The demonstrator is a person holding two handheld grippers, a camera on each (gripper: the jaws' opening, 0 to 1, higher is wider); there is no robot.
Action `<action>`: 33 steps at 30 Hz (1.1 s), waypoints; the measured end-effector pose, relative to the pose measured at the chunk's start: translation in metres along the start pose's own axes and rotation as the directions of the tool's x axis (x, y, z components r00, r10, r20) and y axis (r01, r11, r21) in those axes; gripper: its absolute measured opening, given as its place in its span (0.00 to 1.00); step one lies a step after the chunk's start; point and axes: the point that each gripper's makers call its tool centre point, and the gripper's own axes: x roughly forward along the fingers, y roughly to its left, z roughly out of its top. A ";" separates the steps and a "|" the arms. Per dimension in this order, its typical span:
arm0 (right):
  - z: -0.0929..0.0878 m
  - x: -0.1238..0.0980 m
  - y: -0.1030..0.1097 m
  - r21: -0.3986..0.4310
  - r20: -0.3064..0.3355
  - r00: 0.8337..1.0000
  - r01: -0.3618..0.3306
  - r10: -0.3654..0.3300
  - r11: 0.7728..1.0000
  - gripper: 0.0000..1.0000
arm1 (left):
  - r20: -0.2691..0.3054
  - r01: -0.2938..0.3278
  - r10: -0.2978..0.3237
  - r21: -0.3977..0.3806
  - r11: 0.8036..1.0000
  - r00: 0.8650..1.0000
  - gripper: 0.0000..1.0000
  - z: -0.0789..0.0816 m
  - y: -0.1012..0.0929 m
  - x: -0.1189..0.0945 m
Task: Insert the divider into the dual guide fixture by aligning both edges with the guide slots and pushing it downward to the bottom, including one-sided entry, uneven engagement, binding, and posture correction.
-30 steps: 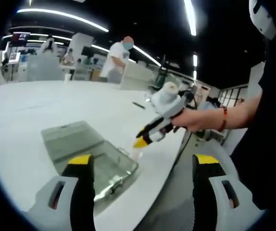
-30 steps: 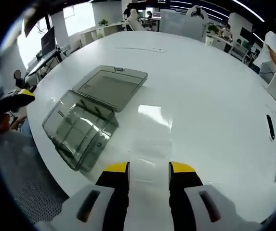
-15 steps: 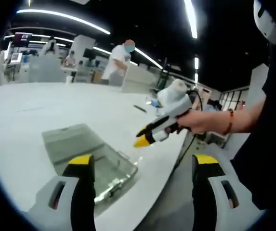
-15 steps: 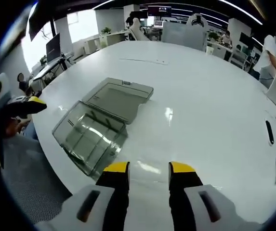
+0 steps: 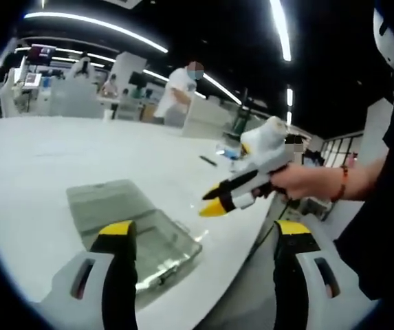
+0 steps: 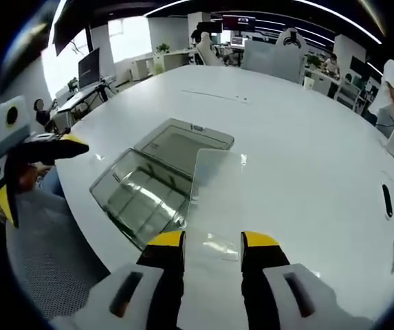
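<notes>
**Divider lifted, insertion not yet begun**

Holding a clear, flat divider [image 6: 214, 199] between its yellow-tipped jaws, the right gripper [image 6: 212, 242] is seen above the white table [image 6: 307, 165]. The jaws are set narrow, closed on the divider's near edge, and the sheet rises away from them, its far end overlapping the view of the fixture. In the left gripper view the right gripper is seen from the side, carried by a person's hand [image 5: 305, 180] off the table's edge; the divider is too transparent to be made out there.

The dual guide fixture [image 6: 145, 199], a clear box with its lid [image 6: 186, 141] laid open flat behind it, rests near the table's edge. Faint ribs can be made out on its inner walls, but the guide slots cannot be told apart with certainty.

The left gripper [image 5: 200, 237] is held with its jaws spread wide and nothing between them, low beside the fixture and apart from it.

As far as can be judged, only the pick-up is done. Neither divider edge is in a slot; alignment of both edges, entry, any correction of tilt or binding, and the push to the bottom are all left
</notes>
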 end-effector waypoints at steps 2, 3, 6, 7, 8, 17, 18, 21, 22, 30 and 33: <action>0.003 -0.002 0.004 -0.009 0.011 1.000 -0.009 0.009 1.000 0.28 | 0.010 -0.007 0.007 -0.009 1.000 1.000 0.79 0.002 0.001 0.000; 0.005 -0.002 0.006 -0.015 0.016 1.000 -0.014 0.014 1.000 0.28 | 0.014 -0.010 0.010 -0.012 1.000 1.000 0.79 0.003 0.002 0.000; 0.009 -0.003 0.012 -0.036 0.030 0.999 -0.024 0.025 0.999 0.28 | 0.019 -0.029 0.030 -0.017 0.999 0.999 0.76 0.004 0.005 -0.001; 0.011 -0.004 0.015 -0.039 0.034 0.999 -0.029 0.030 0.999 0.28 | 0.020 -0.032 0.033 -0.023 0.999 0.999 0.75 0.004 0.005 -0.001; 0.012 -0.005 0.017 -0.044 0.038 0.999 -0.034 0.036 0.998 0.28 | 0.023 -0.031 0.032 -0.030 0.999 0.999 0.75 0.005 0.005 -0.001; 0.021 -0.012 0.035 -0.088 0.071 0.995 -0.062 0.068 0.994 0.28 | 0.042 -0.061 0.064 -0.061 0.996 0.997 0.75 0.008 0.007 -0.003; 0.021 -0.012 0.037 -0.089 0.071 0.995 -0.066 0.072 0.994 0.28 | 0.037 -0.066 0.069 -0.070 0.995 0.997 0.74 0.007 0.008 -0.003; 0.021 -0.014 0.043 -0.106 0.072 0.993 -0.080 0.088 0.991 0.28 | 0.045 -0.068 0.074 -0.118 0.991 0.996 0.73 0.008 0.009 -0.003; 0.022 -0.015 0.047 -0.112 0.073 0.993 -0.088 0.097 0.990 0.28 | 0.051 -0.070 0.077 -0.122 0.990 0.996 0.73 0.009 0.009 -0.003; 0.027 -0.021 0.059 -0.170 0.095 0.988 -0.102 0.119 0.980 0.28 | 0.092 -0.095 0.111 -0.165 0.982 0.990 0.72 0.016 0.016 -0.002; 0.029 -0.022 0.062 -0.169 0.104 0.987 -0.108 0.126 0.980 0.28 | 0.092 -0.109 0.128 -0.186 0.977 0.987 0.71 0.015 0.018 -0.003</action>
